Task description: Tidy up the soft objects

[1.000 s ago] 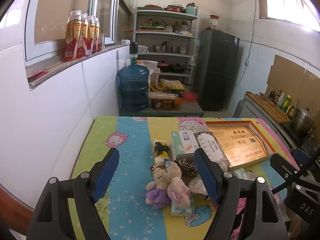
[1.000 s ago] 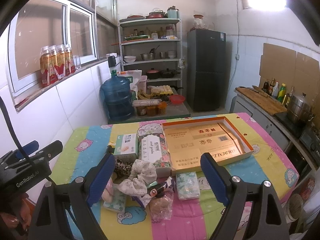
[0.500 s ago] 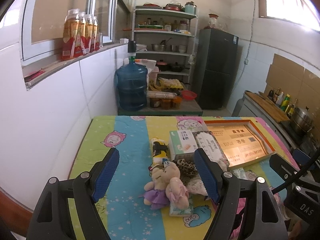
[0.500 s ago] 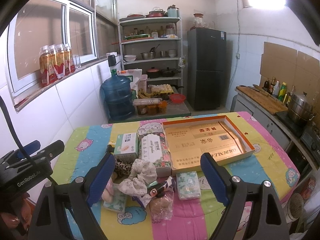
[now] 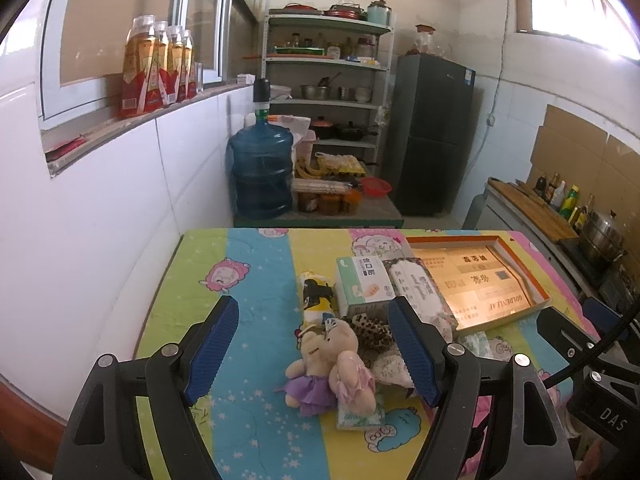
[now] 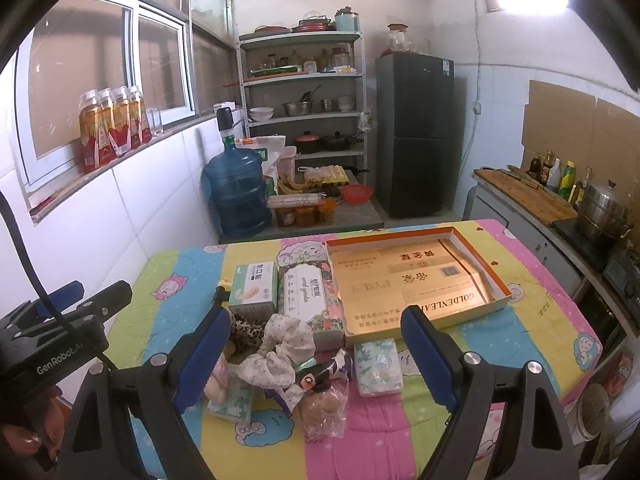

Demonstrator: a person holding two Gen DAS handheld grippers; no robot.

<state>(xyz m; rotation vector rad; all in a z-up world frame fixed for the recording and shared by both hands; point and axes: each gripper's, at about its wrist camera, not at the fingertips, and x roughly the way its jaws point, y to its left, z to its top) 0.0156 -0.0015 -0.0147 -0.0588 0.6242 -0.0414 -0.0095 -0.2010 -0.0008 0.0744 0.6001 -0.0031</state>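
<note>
Two claws hung over the pile, and we held both with their blue-padded fingers spread wide and nothing between them. Our left claw [image 5: 312, 354] hovered above a small plush bear in a purple skirt [image 5: 320, 364], which lay on its back on the tabletop under a striped cartoon-print cloth [image 5: 256, 280]. A second pink-dressed plush [image 5: 354, 380] pressed against the bear's side at three o'clock, lying partly on a green-patterned tissue packet [image 5: 360, 418]. At twelve o'clock from the bear sat a yellow-and-black soft doll [image 5: 316, 294], and beside that a white-and-green carton of tissues [image 5: 362, 284] touching a long floral tissue pack [image 5: 420, 292]. A leopard-print fabric piece [image 5: 370, 330] lay between the bear and the carton.

Our right claw [image 6: 316, 350] framed a pale floral fabric scrunchie [image 6: 280, 344] heaped in front of the floral pack. At four o'clock from the scrunchie lay a clear plastic bag with something brown inside [image 6: 326, 408], and at three o'clock a separate mint-green tissue packet [image 6: 378, 366], just clear of the heap. A shallow orange-rimmed gold cardboard box [image 6: 498, 276] sat open at one o'clock, touching the floral pack along one edge. We saw the left claw's black body [image 6: 60, 332] at nine o'clock in the right wrist view.
</note>
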